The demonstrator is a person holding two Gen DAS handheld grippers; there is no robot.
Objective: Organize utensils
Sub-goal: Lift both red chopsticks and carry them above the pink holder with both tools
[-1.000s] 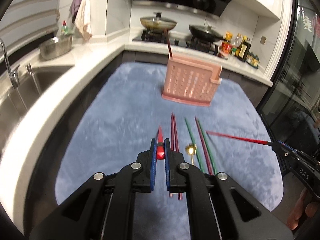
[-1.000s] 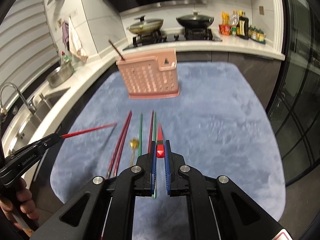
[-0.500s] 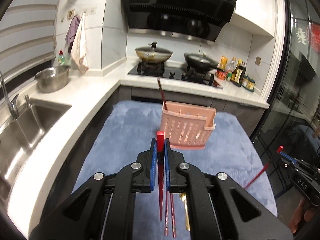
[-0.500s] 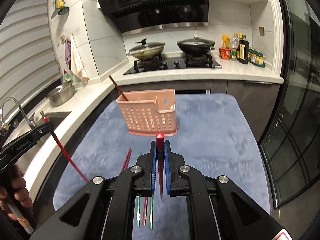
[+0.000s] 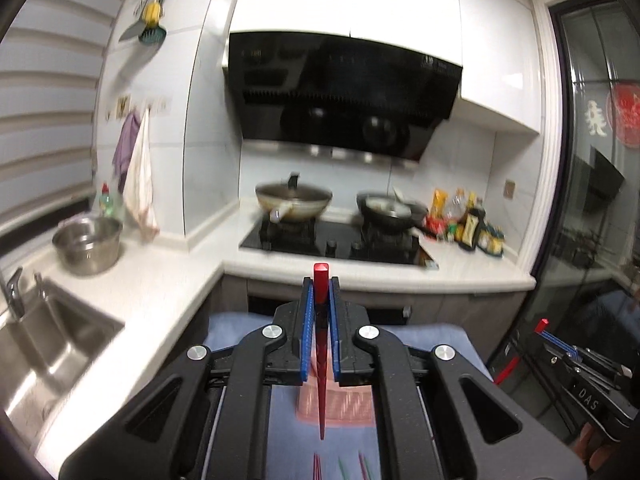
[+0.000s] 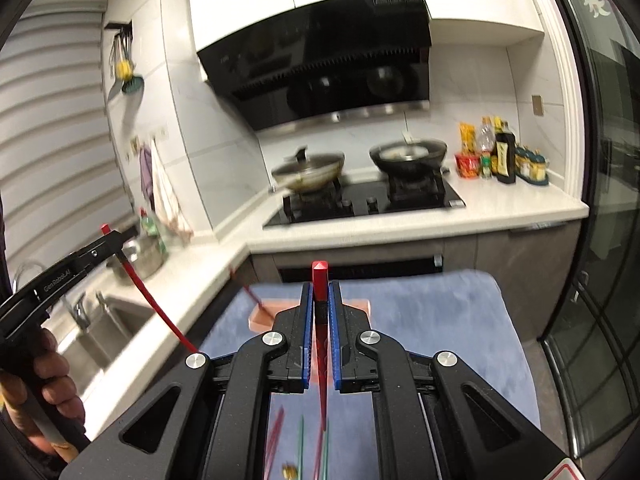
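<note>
Though both tools grip red chopsticks, the pink basket point(image 6: 260, 316) is mostly hidden.

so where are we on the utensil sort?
Early. Done: one chopstick already stands in the pink holder. In hand: the left gripper and right gripper each clamp a red chopstick and hold it upright. Left: loose chopsticks and a gold spoon lie on the blue mat.

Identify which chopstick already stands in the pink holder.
The dark red chopstick leaning out of the pink perforated plastic holder; two bright red ones are gripped, the rest lie on the blue mat.
</note>
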